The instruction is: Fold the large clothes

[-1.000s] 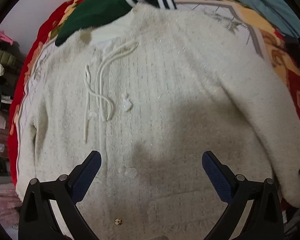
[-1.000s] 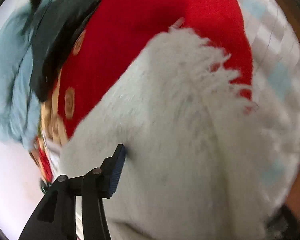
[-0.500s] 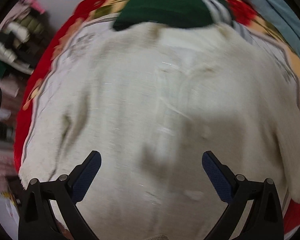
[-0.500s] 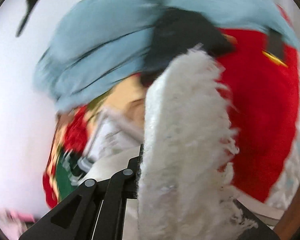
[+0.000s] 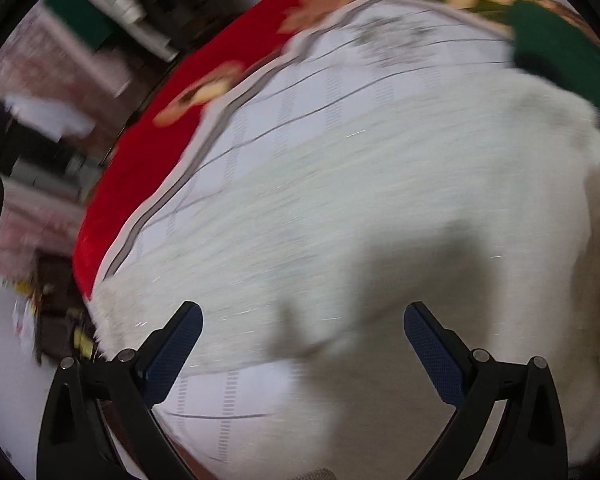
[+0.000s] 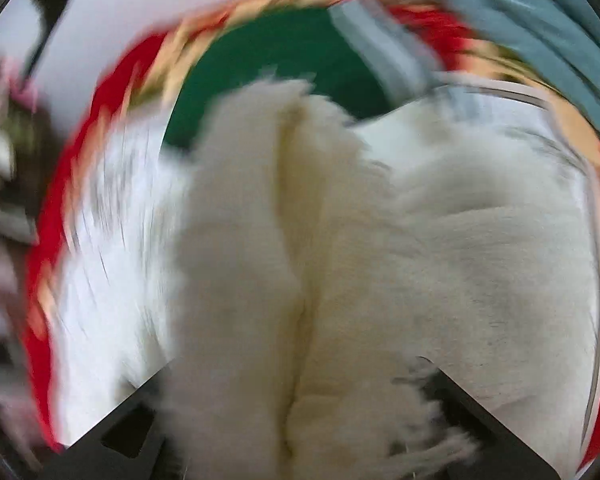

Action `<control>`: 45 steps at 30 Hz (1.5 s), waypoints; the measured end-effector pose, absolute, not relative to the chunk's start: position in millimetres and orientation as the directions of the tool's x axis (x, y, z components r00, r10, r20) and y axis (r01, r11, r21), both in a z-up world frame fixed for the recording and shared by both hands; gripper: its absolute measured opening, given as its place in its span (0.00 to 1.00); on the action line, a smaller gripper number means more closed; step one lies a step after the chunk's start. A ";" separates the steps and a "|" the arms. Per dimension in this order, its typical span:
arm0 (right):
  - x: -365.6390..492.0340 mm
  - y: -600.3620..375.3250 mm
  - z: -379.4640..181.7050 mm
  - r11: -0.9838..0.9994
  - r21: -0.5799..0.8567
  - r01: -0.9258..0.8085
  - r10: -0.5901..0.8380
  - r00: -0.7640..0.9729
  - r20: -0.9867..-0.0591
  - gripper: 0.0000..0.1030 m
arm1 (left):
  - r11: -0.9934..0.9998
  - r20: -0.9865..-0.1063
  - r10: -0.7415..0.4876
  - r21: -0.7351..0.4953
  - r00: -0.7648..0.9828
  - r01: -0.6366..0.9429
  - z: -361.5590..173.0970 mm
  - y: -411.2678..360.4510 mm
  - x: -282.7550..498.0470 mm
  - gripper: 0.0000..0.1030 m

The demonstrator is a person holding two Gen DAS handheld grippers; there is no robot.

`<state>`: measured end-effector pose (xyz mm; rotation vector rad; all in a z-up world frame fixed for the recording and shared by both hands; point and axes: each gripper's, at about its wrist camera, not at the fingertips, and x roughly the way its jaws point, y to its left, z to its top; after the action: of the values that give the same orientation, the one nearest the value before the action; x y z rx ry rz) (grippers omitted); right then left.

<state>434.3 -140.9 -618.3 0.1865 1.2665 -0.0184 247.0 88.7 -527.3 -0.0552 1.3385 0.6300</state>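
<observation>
A fluffy white sweater (image 5: 360, 208) lies spread on a bed. In the left wrist view my left gripper (image 5: 302, 344) is open and empty just above the sweater's left side, near its edge. In the right wrist view my right gripper (image 6: 296, 408) is shut on the sweater's fuzzy sleeve (image 6: 260, 240), which hangs bunched in front of the camera and hides the fingertips. The sweater's body (image 6: 480, 260) lies beyond it. Both views are motion-blurred.
The sweater rests on a white grid-patterned sheet (image 5: 340, 92) over a red floral blanket (image 5: 148, 152). A dark green garment (image 5: 560, 56) lies at the far end, also in the right wrist view (image 6: 284, 60). Blue fabric (image 6: 540, 12) lies at the far right. Cluttered shelves (image 5: 60, 60) stand to the left.
My left gripper has swung left toward the sweater's left edge, still open. My right gripper has carried the sleeve up and across over the sweater's body.
</observation>
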 end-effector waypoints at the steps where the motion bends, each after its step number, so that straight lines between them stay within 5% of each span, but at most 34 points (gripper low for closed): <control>1: 441.8 -111.2 -645.1 0.997 0.064 0.047 0.051 0.239 -0.970 0.11 | 0.823 -0.917 0.393 0.317 0.071 -0.471 -530.2 101.9 239.8 1.00; 3: 437.9 -91.5 -669.7 0.998 0.068 -0.017 0.070 0.184 -0.980 0.42 | 0.811 -0.925 0.378 0.310 0.041 -0.497 -531.4 118.7 224.2 1.00; 6: 433.6 -82.5 -655.7 0.955 0.291 -0.051 0.295 0.190 -0.936 0.69 | 0.783 -0.942 0.335 0.266 0.021 -0.562 -523.9 154.0 188.7 1.00; 10: 411.9 -112.5 -603.7 0.809 0.588 -0.006 0.570 0.249 -0.783 0.69 | 0.699 -0.986 0.164 0.123 -0.009 -0.705 -532.5 200.0 135.6 1.00; 16: 369.7 -152.8 -618.4 0.834 0.528 0.163 0.498 0.190 -0.846 0.69 | 0.420 -0.983 -0.161 -0.147 0.086 -0.896 -598.6 251.7 94.1 0.99; 21: 352.0 -165.7 -652.9 0.851 0.469 0.235 0.452 0.126 -0.883 0.69 | 0.233 -0.977 -0.083 -0.211 0.197 -0.949 -613.2 284.6 94.2 0.97; 22: 349.4 -164.7 -656.6 0.854 0.461 0.239 0.445 0.121 -0.887 0.69 | 0.221 -0.978 -0.012 -0.206 0.208 -0.953 -609.5 295.0 98.9 0.93; 25: 351.9 -154.4 -667.9 0.854 0.455 0.252 0.441 0.113 -0.890 0.69 | 0.233 -0.971 0.149 -0.151 0.188 -0.961 -599.2 319.6 116.0 0.40; 26: 352.5 -152.1 -671.3 0.848 0.459 0.264 0.445 0.114 -0.888 0.69 | 0.252 -0.961 0.182 -0.161 0.210 -0.954 -595.7 329.0 123.0 0.15; 32: 367.8 -128.9 -659.6 0.861 0.435 0.262 0.414 0.133 -0.900 0.69 | 0.367 -0.880 0.285 -0.266 0.380 -0.891 -553.7 378.9 167.8 0.12; 36: 380.4 -114.3 -648.4 0.896 0.389 0.216 0.365 0.144 -0.920 0.69 | 0.408 -0.843 0.240 -0.363 0.482 -0.838 -552.6 384.8 178.8 0.13; 42: 389.6 -107.1 -655.9 0.914 0.332 0.232 0.314 0.114 -0.943 0.69 | 0.326 -0.856 0.008 -0.487 0.518 -0.810 -622.8 397.2 177.6 0.34; 45: 391.9 -103.6 -662.5 0.913 0.326 0.246 0.311 0.099 -0.945 0.69 | 0.282 -0.819 0.015 -0.547 0.573 -0.788 -630.3 397.8 175.2 0.42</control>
<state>391.9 -103.6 -662.5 0.4606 1.4871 0.0503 175.2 397.8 -630.3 -1.1721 0.8108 0.6252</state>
